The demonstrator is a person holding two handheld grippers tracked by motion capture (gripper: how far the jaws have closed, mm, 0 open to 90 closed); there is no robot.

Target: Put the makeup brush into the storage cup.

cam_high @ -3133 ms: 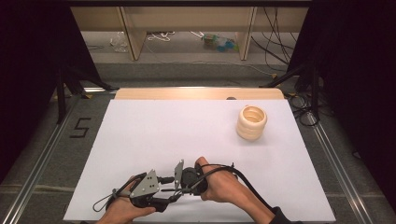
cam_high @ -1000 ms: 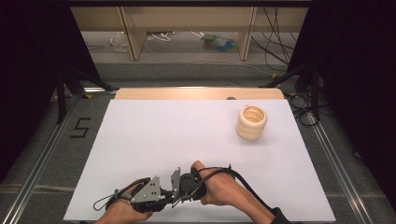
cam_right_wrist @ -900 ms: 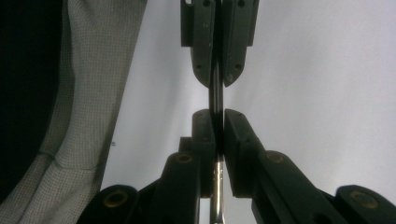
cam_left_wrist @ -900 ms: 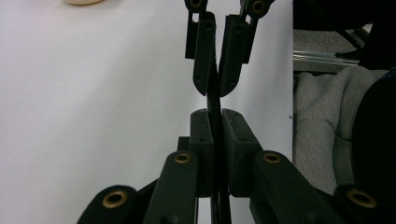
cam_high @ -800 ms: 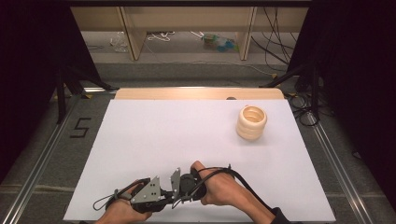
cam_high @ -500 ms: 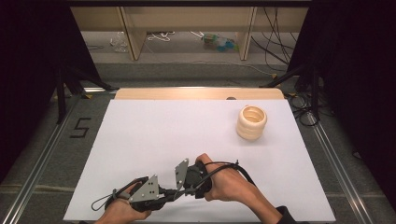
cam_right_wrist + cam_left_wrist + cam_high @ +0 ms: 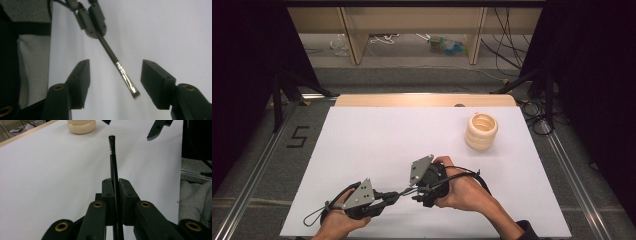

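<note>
Black and slim, the makeup brush (image 7: pixel 113 165) is clamped by its handle in the left gripper (image 7: pixel 388 196), near the table's (image 7: pixel 362 135) front edge. Right gripper (image 7: pixel 113 75) jaws have just been opening, bristle end between them untouched: a handover just finished, I judge. Next, carrying it toward the cream holder (image 7: pixel 481 131) by the far right corner.
</note>
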